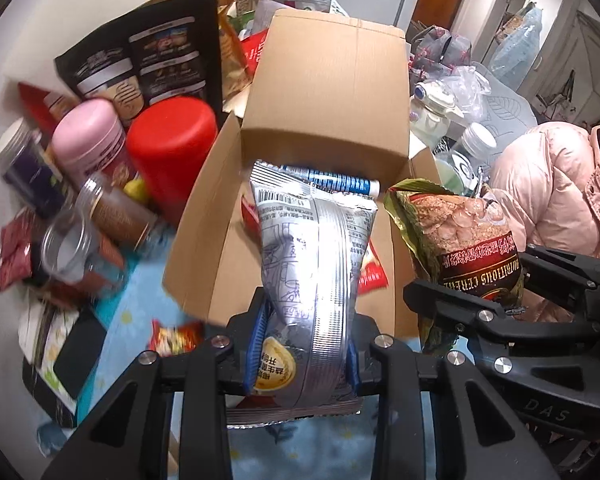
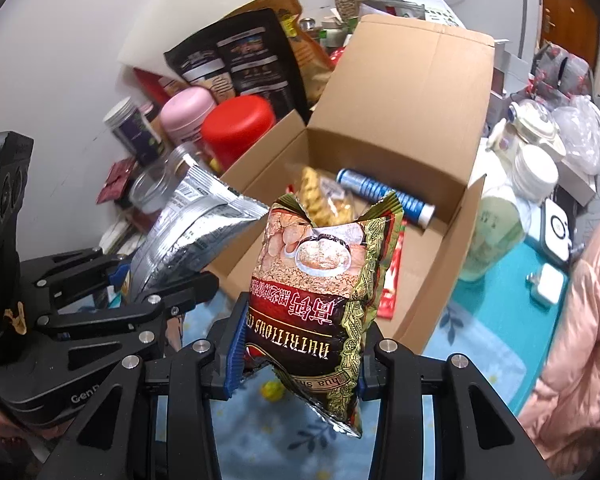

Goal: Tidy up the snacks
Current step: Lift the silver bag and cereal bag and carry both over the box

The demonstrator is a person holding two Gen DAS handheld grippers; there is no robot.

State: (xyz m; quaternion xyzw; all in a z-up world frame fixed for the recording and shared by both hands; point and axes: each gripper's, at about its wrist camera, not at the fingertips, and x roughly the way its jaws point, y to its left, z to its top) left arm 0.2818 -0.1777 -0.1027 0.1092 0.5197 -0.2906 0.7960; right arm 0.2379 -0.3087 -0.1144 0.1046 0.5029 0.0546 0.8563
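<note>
My left gripper is pinching a silver snack packet at centre frame, while my right gripper is clamping a cereal bag. Both are hanging before the open cardboard box in the upper middle.

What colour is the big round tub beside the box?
Red: the big round plastic tub shows best in the right wrist view.

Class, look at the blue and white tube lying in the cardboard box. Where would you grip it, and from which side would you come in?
Grip the blue and white tube around its middle, coming down from above through the open top of the cardboard box. It lies on its side along the back wall, so jaws closing across its narrow width probably hold best; the walls block a sideways approach.
</note>
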